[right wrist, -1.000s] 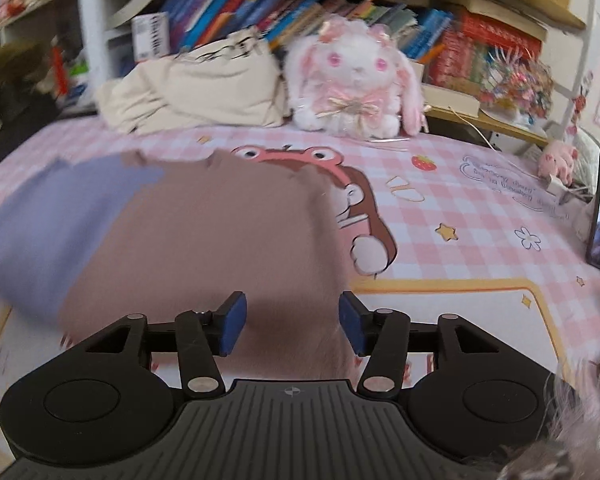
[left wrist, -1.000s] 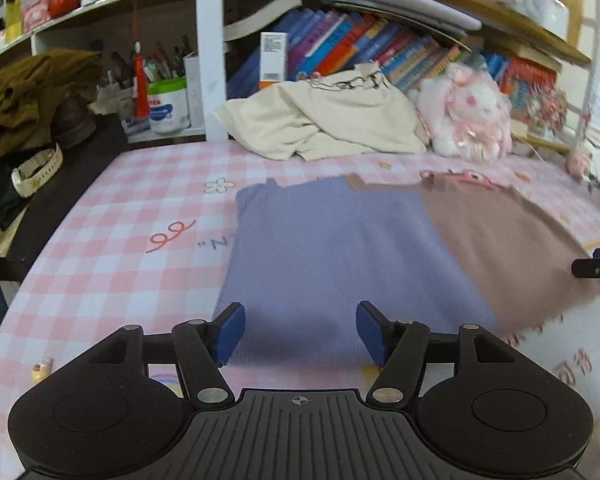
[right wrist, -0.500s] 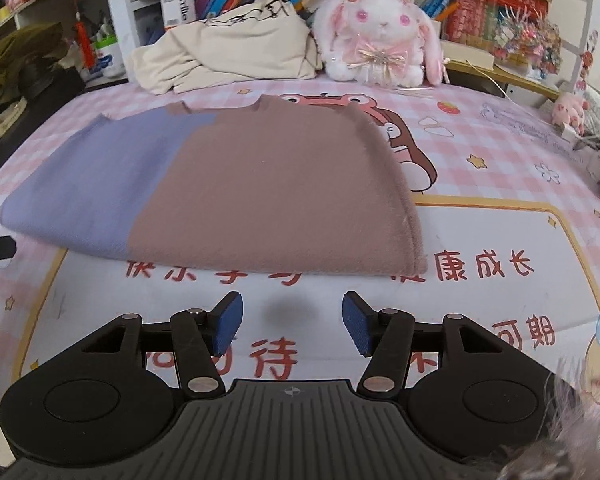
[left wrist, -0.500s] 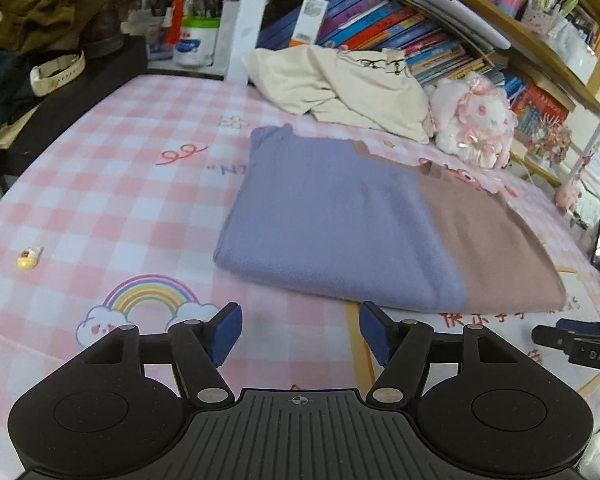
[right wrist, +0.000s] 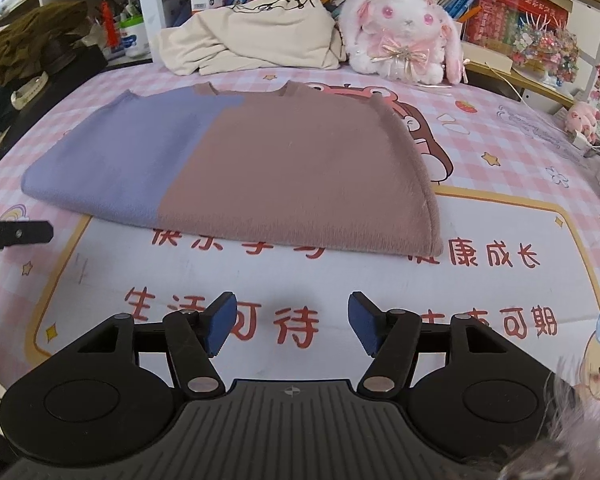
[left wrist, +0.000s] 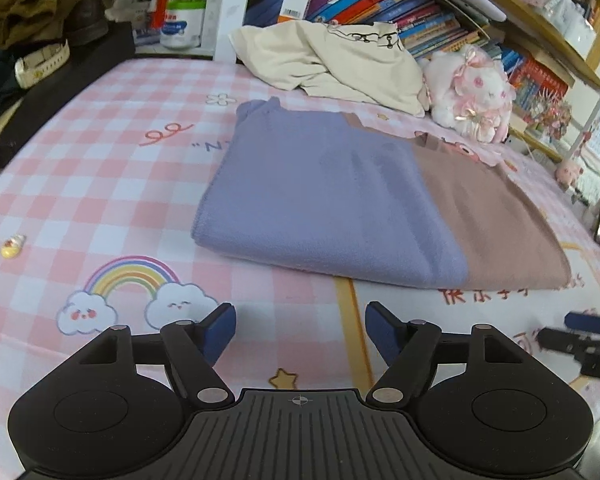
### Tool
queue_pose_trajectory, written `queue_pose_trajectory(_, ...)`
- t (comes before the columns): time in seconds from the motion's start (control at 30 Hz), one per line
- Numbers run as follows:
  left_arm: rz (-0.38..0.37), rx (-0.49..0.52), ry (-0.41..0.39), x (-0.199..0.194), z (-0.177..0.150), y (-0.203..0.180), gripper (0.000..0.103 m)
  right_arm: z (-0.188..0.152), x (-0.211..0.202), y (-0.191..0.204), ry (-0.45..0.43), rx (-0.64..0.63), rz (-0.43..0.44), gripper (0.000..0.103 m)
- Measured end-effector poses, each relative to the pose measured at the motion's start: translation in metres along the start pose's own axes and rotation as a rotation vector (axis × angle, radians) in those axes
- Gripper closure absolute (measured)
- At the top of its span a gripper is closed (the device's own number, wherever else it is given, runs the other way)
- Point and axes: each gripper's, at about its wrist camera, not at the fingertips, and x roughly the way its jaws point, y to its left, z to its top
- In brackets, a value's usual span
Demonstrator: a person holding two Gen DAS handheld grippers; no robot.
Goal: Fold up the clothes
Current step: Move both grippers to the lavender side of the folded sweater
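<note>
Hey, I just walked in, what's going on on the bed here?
A person is folding clothes with a handheld gripper in each hand. A purple and brown sweater lies folded flat on the pink checked sheet. The left gripper and the right gripper are both open, hold nothing, and sit short of the sweater's near edge without touching it. A crumpled cream garment waits behind it, beside a plush bunny.

1. Left gripper: black body, ribbed centre plate with small crosshair mark, two round side discs.
2. Fingers black, silver pivot screws, blue pads.
3. Right gripper: same build, blue pads, silver screws, crosshair mark.
</note>
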Motion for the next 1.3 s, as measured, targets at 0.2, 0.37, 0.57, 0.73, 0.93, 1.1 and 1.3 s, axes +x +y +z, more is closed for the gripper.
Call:
queue_pose_trajectory(0.2,0.028,-0.043,0.009,0.002,0.001,-0.005,0.029,0.004,0.002,-0.008,-0.008,-0.047,0.033,0.043)
queue_pose_trajectory(0.37,0.075,-0.101,0.033,0.008,0.004,-0.015,0.027,0.008,0.003,-0.017,-0.024,-0.112,0.072,0.041)
queue_pose_trajectory(0.57,0.072,-0.365,-0.003,0.01,0.004,-0.016,0.017,0.015,0.002,-0.037,-0.041,-0.235,0.128,0.038)
queue_pose_trajectory(0.73,0.081,-0.568,-0.031,0.012,0.001,-0.022,0.017,0.017,0.002,-0.063,-0.054,-0.309,0.174,0.037)
queue_pose_trajectory(0.93,0.153,-0.66,-0.057,0.008,-0.005,-0.042,0.017,0.019,0.006,-0.097,-0.064,-0.339,0.232,0.036)
queue_pose_trajectory(1.1,0.147,-0.807,-0.091,0.004,-0.014,-0.043,0.017,0.02,0.016,-0.12,-0.036,-0.339,0.297,0.036)
queue_pose_trajectory(1.3,0.114,-1.032,-0.188,0.005,-0.026,-0.032,0.017,0.018,0.02,-0.132,-0.022,-0.389,0.366,0.036)
